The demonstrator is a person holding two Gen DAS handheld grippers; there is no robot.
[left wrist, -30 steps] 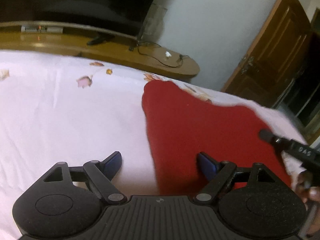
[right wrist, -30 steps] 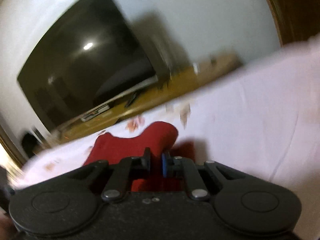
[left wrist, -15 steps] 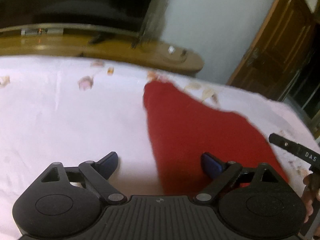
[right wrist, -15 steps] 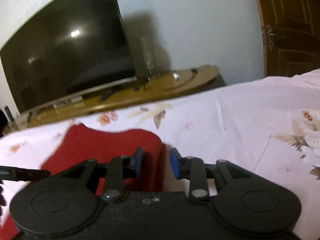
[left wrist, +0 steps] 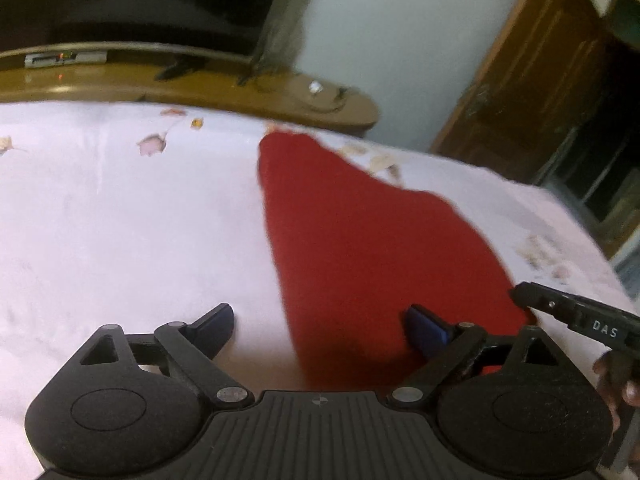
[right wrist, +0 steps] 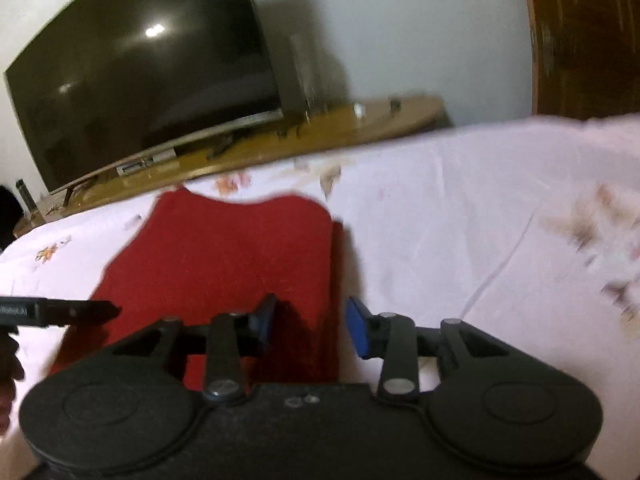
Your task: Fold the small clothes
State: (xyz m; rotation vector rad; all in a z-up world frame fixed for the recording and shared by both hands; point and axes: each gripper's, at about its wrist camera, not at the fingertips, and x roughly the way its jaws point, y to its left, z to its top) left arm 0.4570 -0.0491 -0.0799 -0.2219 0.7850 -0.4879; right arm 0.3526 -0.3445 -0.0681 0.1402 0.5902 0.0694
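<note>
A small red garment point(left wrist: 360, 240) lies flat on a white flowered bedsheet point(left wrist: 120, 220). My left gripper point(left wrist: 320, 328) hovers over its near left edge with the jaws wide apart and nothing held; the blue right fingertip point(left wrist: 426, 326) is above the cloth. In the right wrist view the red garment point(right wrist: 224, 248) shows a doubled right edge. My right gripper point(right wrist: 310, 326) is over that near right edge, its jaws opening, and the pads do not press on the cloth. Each gripper's black tip pokes into the other's view at the side.
A low wooden TV stand point(left wrist: 240, 92) with a large dark television point(right wrist: 140, 80) runs behind the bed. A brown wooden door point(left wrist: 540, 80) stands at the right. A person's fingers point(left wrist: 616, 376) hold the other gripper at the frame edge.
My right gripper has gone from shut to partly open over the garment's right edge and its view has levelled. My left gripper's jaws have spread a little wider.
</note>
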